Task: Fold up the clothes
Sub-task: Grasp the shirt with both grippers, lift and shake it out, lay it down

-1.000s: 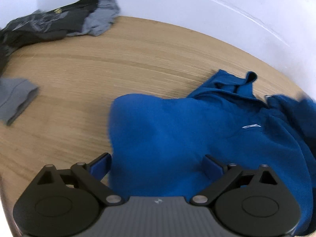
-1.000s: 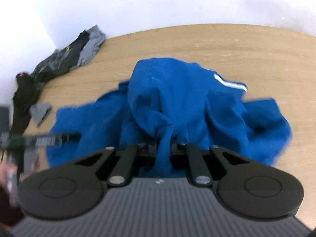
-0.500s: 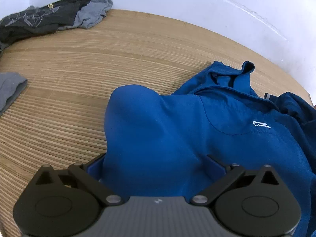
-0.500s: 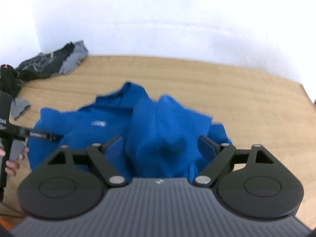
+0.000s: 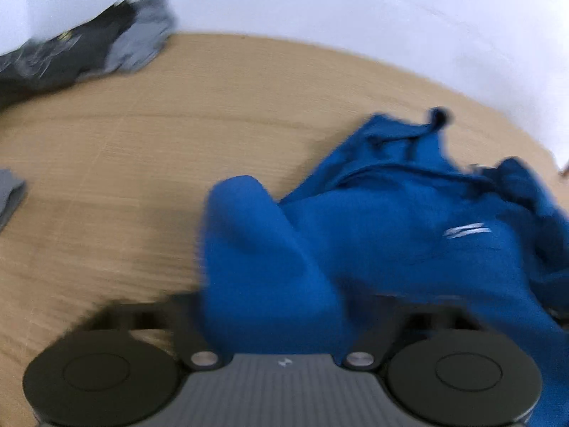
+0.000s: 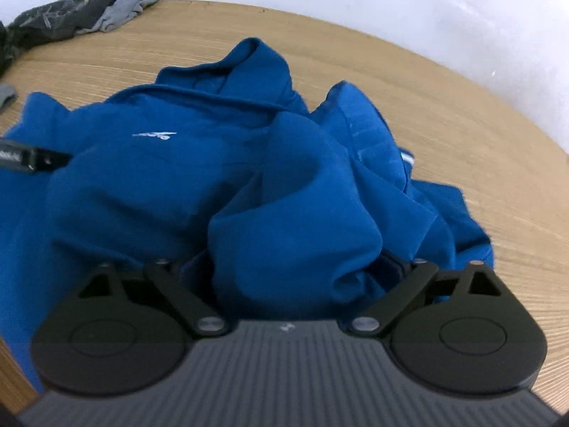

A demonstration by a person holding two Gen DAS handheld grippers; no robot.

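The fingertips of the left claw (image 5: 274, 306) are buried under a bunched fold of the blue polo shirt (image 5: 391, 242), on which it is closing; that view is smeared by motion blur. A soft rounded hump of the same shirt (image 6: 295, 220) is straddled by the right claw (image 6: 295, 277), whose jaws are narrowing without yet clamping. The crumpled shirt lies on the striped wooden desk (image 6: 462, 114). Dark and grey garments (image 6: 81, 7) are heaped at the far left corner.

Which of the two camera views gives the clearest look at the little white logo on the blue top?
The right wrist view: the white logo on the blue top sits sharp, left of centre. In the left wrist view the logo is smeared by motion blur at the right.
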